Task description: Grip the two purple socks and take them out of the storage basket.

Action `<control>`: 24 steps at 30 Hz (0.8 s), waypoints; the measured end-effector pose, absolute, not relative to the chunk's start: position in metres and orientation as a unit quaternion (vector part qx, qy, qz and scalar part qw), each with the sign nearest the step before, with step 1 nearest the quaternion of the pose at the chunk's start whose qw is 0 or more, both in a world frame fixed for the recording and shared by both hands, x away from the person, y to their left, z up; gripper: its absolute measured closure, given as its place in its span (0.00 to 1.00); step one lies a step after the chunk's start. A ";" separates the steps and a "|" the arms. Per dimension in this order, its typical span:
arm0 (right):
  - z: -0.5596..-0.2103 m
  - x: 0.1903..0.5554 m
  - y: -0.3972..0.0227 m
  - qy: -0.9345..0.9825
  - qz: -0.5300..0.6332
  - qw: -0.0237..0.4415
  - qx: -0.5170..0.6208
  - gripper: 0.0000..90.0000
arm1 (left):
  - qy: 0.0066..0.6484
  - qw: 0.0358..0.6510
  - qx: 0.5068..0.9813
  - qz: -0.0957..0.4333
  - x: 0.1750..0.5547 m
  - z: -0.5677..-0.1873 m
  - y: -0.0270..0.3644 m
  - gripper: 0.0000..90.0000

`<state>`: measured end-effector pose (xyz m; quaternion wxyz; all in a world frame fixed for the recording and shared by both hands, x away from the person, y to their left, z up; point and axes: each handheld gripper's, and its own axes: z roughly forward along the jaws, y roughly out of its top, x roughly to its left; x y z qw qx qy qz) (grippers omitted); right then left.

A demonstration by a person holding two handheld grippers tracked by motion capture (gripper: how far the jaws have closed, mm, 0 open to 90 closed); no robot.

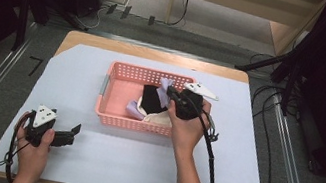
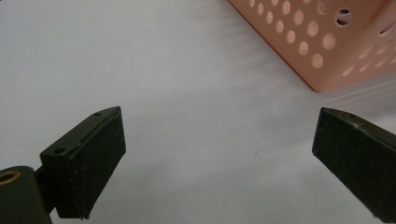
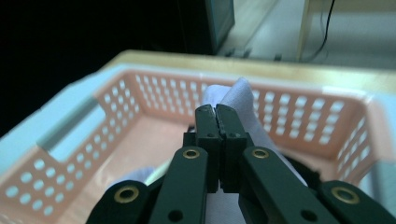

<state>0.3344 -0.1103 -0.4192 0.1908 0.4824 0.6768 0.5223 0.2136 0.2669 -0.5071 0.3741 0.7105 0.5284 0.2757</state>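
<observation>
A pink perforated basket (image 1: 126, 72) stands mid-table holding a black cloth (image 1: 151, 97), a cream cloth (image 1: 159, 118) and a lavender cloth (image 1: 165, 91). My right gripper (image 1: 169, 90) hangs over the basket's right half, shut on the lavender cloth, which sticks up past its tips. In the right gripper view the jaws are pressed together at the right gripper (image 3: 216, 110) tips with the pale lavender cloth (image 3: 240, 95) pinched between them, inside the basket (image 3: 116, 98). My left gripper (image 1: 73, 131) rests on the table at the front left, open, holding nothing. The left gripper (image 2: 217, 144) has its jaws wide apart over bare white table.
The basket's near corner (image 2: 317, 51) lies ahead and to the right of the left gripper. A white sheet (image 1: 89, 154) covers the wooden table. Cables (image 1: 269, 110) and dark stands lie on the floor around the table's back and right.
</observation>
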 end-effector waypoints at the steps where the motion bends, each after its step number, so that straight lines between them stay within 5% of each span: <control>1: -0.416 0.333 -0.113 0.672 0.530 0.195 0.479 0.99 | 0.528 0.374 0.711 0.276 0.214 -0.507 0.267 0.04; 11: -0.378 0.314 -0.177 0.592 0.589 0.281 0.472 0.99 | 0.526 0.373 0.713 0.276 0.213 -0.507 0.267 0.04; 20: -0.416 0.317 -0.227 0.590 0.512 0.312 0.541 0.99 | 0.527 0.369 0.714 0.277 0.213 -0.507 0.266 0.04; 24: -0.434 0.317 -0.227 0.581 0.492 0.320 0.563 0.77 | 0.527 0.368 0.713 0.279 0.213 -0.507 0.266 0.04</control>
